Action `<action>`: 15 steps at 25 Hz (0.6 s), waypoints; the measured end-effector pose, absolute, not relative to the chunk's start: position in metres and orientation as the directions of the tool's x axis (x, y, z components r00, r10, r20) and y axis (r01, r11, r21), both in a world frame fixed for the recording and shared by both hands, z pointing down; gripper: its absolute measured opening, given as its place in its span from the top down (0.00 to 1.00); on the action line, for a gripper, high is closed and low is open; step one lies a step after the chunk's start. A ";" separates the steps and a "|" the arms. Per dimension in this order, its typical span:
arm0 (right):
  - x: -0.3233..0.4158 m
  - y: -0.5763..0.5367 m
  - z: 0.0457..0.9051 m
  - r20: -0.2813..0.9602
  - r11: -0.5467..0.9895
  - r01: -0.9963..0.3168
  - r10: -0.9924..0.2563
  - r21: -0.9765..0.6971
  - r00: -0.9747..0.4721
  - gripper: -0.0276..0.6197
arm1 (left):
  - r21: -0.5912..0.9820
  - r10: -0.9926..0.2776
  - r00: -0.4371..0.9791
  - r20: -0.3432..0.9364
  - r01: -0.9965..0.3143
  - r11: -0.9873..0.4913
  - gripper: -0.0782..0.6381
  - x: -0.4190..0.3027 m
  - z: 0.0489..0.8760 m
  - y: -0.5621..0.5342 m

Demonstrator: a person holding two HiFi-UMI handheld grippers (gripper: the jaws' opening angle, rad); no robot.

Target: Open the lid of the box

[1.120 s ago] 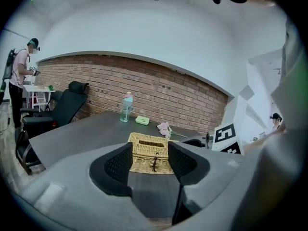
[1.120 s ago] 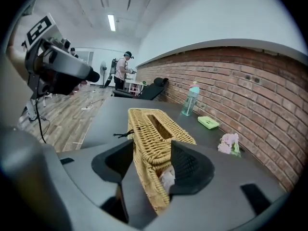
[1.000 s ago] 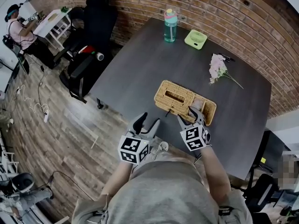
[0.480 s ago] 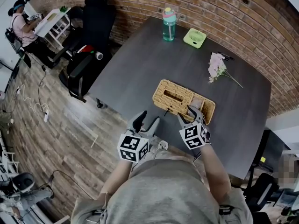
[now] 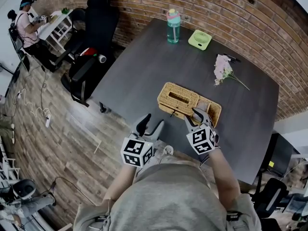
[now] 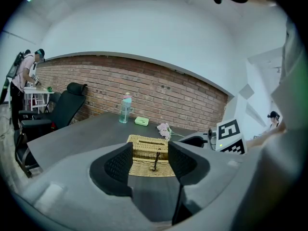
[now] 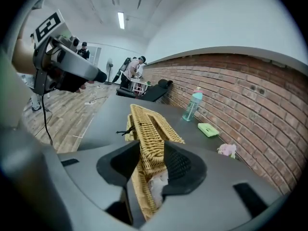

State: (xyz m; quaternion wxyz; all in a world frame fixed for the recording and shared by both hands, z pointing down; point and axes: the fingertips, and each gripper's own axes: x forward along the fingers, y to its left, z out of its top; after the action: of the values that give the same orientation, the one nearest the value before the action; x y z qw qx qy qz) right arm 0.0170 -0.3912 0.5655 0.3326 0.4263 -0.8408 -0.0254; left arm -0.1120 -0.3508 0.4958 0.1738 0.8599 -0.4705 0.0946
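At the box (image 5: 217, 110), the right gripper (image 7: 153, 160) just closed on its lid (image 7: 151, 127).

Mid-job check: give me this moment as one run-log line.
right claw: just been closing, lid edge between its pads, gripped | lid: ajar on box | left claw: open, empty, short of box

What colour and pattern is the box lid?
Tan woven wicker. The lid shows best in the right gripper view.
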 end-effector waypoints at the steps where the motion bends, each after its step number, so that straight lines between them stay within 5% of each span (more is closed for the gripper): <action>1: 0.017 -0.391 0.562 0.533 0.635 -0.698 -0.736 0.329 -0.418 0.72 | 0.210 -0.776 0.540 0.325 -0.842 -0.497 0.58 -0.112 0.496 -0.351; 15: 0.023 -0.410 0.515 0.481 0.628 -0.685 -0.760 0.369 -0.437 0.81 | 0.214 -0.783 0.542 0.305 -0.840 -0.498 0.58 -0.114 0.492 -0.355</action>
State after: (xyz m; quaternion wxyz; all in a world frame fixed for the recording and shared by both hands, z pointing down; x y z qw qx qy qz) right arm 0.0231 -0.4100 0.5150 0.3145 0.4270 -0.8457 -0.0592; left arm -0.1145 -0.3548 0.4915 0.1703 0.8615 -0.4710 0.0840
